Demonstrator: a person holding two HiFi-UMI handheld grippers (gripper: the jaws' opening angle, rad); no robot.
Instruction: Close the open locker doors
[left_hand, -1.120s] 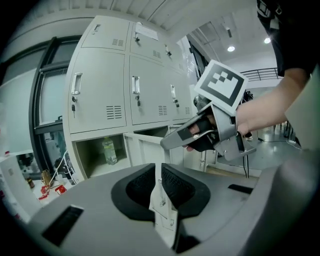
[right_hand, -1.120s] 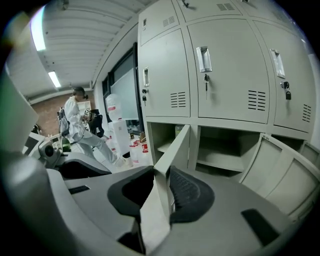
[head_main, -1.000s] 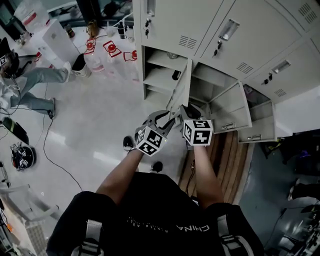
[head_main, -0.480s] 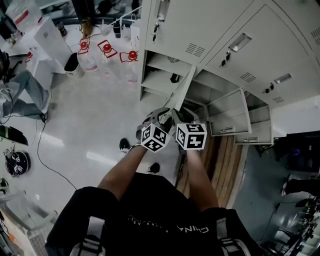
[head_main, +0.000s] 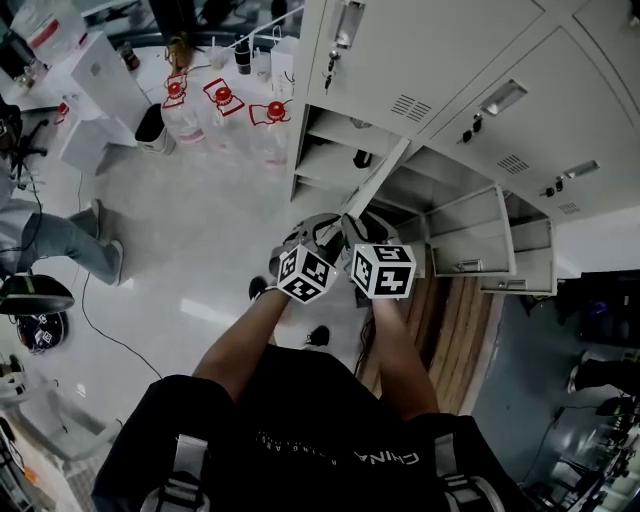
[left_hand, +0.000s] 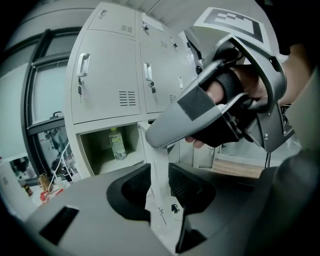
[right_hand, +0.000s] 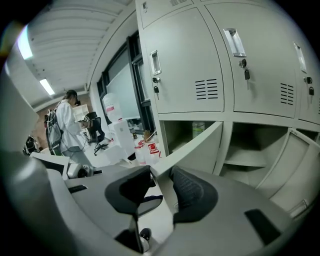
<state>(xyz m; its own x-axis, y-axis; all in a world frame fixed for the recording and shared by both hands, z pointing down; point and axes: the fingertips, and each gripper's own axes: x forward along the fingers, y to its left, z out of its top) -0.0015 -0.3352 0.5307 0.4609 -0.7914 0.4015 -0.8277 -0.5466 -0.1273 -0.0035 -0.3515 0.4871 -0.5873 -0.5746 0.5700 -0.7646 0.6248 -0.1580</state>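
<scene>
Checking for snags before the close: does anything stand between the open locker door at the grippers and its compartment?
Nothing visible does. A bottle stands well back inside the compartment, behind the frame the door closes against.

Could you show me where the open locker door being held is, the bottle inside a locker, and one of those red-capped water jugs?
open locker door (head_main: 375, 183), head view, middle of its slanting panel.
bottle (left_hand: 117, 145), left gripper view, its body.
red-capped water jug (head_main: 222, 96), head view, its red top.
</scene>
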